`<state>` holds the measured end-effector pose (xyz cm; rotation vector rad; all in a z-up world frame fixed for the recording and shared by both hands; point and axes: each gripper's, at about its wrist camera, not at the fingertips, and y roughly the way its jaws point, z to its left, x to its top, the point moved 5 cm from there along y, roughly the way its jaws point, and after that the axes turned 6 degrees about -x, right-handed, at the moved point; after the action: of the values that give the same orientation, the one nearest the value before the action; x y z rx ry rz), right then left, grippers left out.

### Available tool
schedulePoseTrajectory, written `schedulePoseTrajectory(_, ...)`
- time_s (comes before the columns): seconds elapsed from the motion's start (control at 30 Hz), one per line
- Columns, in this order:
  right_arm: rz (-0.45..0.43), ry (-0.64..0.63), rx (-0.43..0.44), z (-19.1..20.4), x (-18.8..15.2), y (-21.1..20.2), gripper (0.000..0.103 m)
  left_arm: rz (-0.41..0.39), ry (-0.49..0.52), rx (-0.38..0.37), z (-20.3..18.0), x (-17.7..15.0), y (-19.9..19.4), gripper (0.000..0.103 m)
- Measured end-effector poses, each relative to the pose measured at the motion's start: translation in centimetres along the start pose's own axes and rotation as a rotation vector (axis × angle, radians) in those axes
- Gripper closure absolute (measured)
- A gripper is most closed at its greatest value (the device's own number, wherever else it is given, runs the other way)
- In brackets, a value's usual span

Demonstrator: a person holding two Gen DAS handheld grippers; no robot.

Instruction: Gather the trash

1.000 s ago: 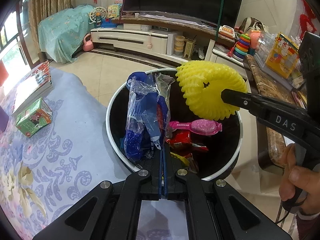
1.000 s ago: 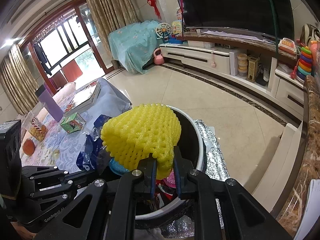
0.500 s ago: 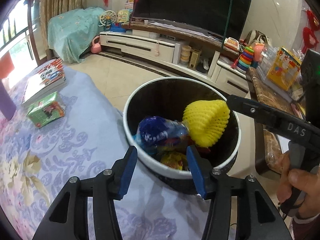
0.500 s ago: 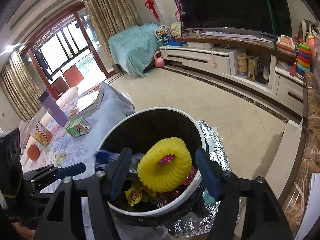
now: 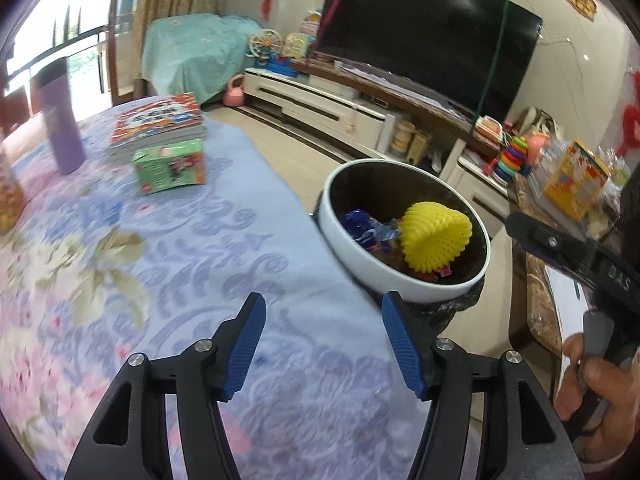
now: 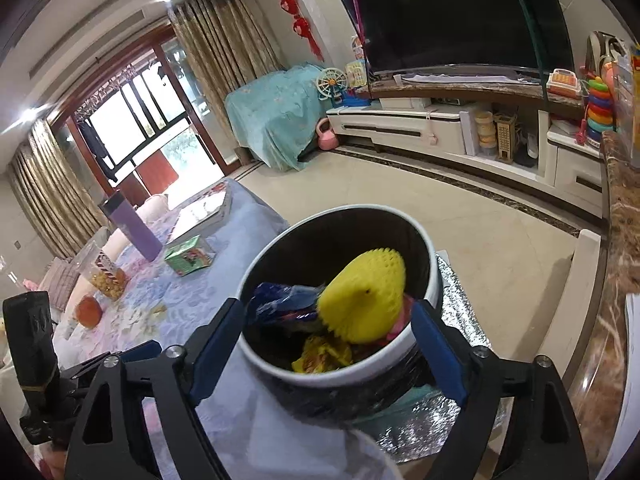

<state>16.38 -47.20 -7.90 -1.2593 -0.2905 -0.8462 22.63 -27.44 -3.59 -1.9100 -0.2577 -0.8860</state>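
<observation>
- Both blue-padded fingers of the left gripper (image 5: 322,314) stand wide apart with nothing between them, above the floral lilac tablecloth (image 5: 168,256) near the table's edge beside the bin.
- Fingers of the right gripper (image 6: 328,320) are likewise spread wide and hold nothing; in the right wrist view they frame the bin from either side without touching it.
- A round white-rimmed trash bin with a black liner (image 5: 404,294) stands on the floor just off the table's edge.
- A yellow foam fruit net (image 5: 436,236) lies inside the bin on top of the other rubbish, toward the side away from the table.
- A crumpled blue plastic bag (image 6: 280,304) lies in the bin beside the net, on the table side; yellow and red wrappers (image 6: 320,354) show beneath them.
- On the tablecloth, well apart from the bin, sit a green carton (image 5: 170,166), a stack of books (image 5: 160,124) just behind it, and a tall purple bottle (image 5: 58,120).
</observation>
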Motion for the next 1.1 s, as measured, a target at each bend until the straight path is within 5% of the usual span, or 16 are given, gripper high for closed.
schedulePoseTrajectory(0.13, -0.022, -0.001, -0.003, 1.3, -1.5, -1.3, 0.007, -0.036, -0.019, 0.018, 0.8, -1.9, -2.4, 0.036)
schedulePoseTrajectory(0.53, -0.154, -0.023, -0.024, 5.1, -5.0, -6.4, 0.004, -0.230, 0.002, 0.081, 1.2, -6.3, -11.4, 0.027)
schedulePoseTrajectory(0.7, -0.334, -0.112, -0.067, 7.5, -4.4, -11.4, 0.000, -0.357, 0.012, 0.148, 0.9, -7.8, -15.8, 0.000)
schedulePoseTrajectory(1.1, -0.427, -0.193, -0.139, 8.7, -9.4, -11.7, 0.000, -0.486, -0.002, 0.335, 0.0, -13.8, -18.6, 0.000)
